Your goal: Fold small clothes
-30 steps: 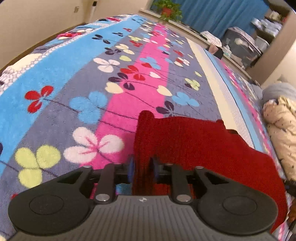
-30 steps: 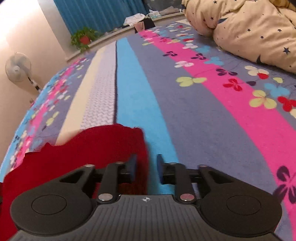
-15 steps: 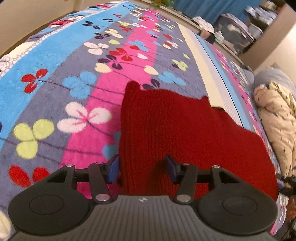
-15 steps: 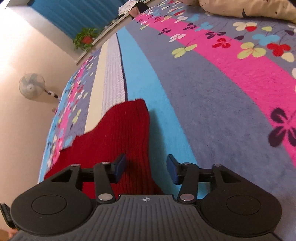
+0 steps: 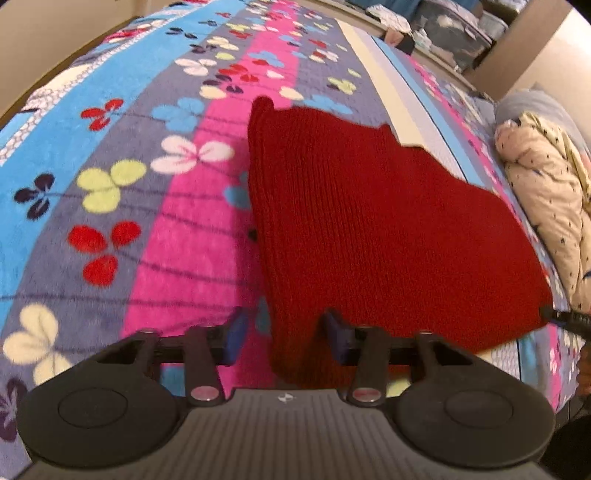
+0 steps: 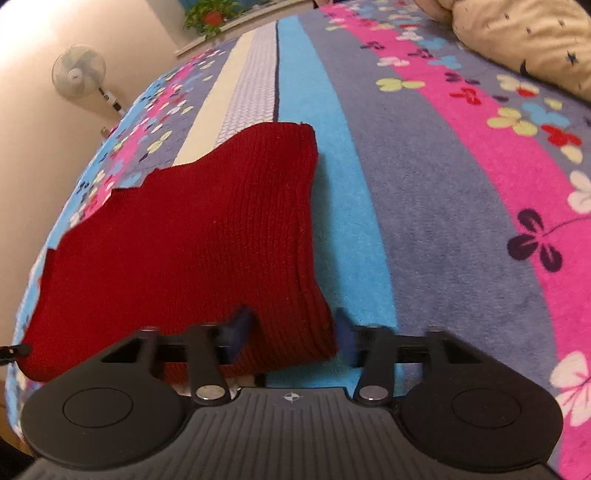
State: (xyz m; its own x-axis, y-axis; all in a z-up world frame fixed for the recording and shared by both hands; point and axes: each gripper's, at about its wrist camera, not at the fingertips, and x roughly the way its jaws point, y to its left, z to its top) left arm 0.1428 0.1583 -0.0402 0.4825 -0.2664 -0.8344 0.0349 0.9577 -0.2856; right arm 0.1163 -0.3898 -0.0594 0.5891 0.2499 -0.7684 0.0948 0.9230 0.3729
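Left gripper (image 5: 282,334) jaws just closing, red knit garment (image 5: 369,221) corner between, left pad clear; garment lies on floral blanket (image 5: 147,206); right gripper (image 6: 291,338) likewise; only right view shows fan (image 6: 78,72).

Home bedroom: floral bed blanket (image 5: 184,236), rumpled quilt (image 5: 546,206), standing fan (image 6: 79,72)

A bed fills both views, covered by a fleecy blanket (image 5: 177,236) striped in blue, grey, pink and cream and printed with clover-like flowers. A cream quilt (image 5: 543,199) dotted with dark stars lies bunched at one side. A standing fan (image 6: 79,72) stands against the pale wall (image 6: 33,122), a potted plant (image 6: 208,14) on a ledge behind it. Storage boxes (image 5: 454,26) crowd the far end. The light is warm and indoor.
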